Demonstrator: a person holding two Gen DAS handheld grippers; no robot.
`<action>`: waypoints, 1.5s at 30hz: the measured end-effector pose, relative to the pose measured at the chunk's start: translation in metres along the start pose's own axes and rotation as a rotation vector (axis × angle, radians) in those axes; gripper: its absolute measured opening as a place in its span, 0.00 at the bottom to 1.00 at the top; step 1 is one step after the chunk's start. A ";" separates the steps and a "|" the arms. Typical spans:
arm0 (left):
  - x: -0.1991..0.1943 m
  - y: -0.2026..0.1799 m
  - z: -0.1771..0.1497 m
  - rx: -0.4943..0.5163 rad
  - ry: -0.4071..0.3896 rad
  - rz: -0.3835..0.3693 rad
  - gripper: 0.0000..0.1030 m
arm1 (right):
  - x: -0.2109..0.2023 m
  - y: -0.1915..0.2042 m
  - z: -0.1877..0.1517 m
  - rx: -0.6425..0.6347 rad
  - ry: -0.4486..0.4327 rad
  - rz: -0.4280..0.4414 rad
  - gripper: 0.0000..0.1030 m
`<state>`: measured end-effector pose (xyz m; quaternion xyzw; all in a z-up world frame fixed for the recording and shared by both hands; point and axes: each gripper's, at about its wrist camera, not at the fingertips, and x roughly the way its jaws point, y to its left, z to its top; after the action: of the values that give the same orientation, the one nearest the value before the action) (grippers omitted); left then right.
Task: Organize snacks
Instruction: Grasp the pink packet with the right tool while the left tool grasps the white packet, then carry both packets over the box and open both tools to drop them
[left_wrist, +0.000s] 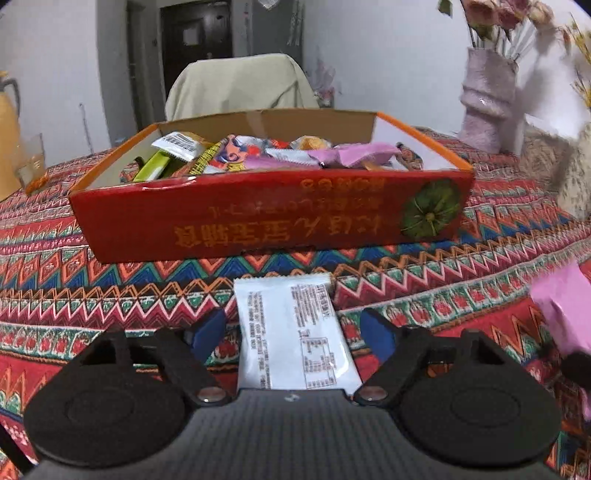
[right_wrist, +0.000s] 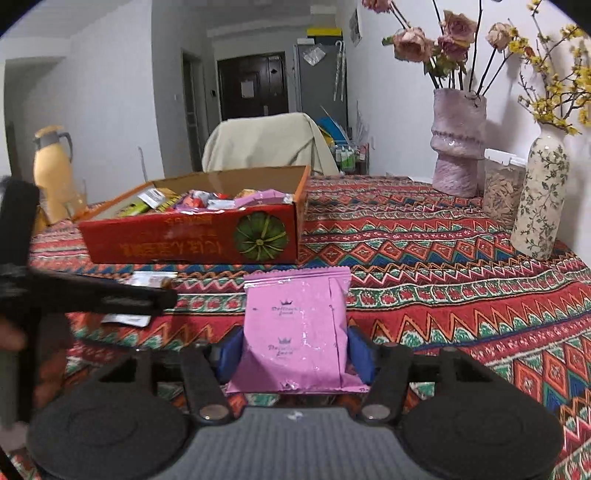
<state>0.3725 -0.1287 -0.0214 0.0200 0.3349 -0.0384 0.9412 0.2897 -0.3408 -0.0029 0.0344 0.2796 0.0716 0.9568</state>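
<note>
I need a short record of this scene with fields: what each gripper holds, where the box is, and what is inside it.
left gripper: open, around a white snack packet, pads apart from it
right gripper: shut on a pink snack packet
box: red cardboard, open top, on the patterned tablecloth beyond both grippers
box contents: assorted snack packets
other items: two vases with flowers, yellow jug

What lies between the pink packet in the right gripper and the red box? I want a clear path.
Only bare patterned tablecloth separates the pink packet from the red box, as the right wrist view shows.
</note>
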 end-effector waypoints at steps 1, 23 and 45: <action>-0.001 0.001 0.000 0.000 -0.005 0.009 0.64 | -0.006 0.001 -0.002 -0.003 -0.008 0.010 0.58; -0.176 0.086 -0.095 -0.130 -0.087 -0.050 0.40 | -0.086 0.064 -0.053 -0.074 -0.047 0.175 0.58; -0.199 0.097 -0.090 -0.098 -0.185 -0.046 0.40 | -0.108 0.086 -0.049 -0.076 -0.091 0.206 0.58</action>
<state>0.1704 -0.0142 0.0364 -0.0374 0.2483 -0.0455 0.9669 0.1636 -0.2715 0.0224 0.0299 0.2279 0.1786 0.9567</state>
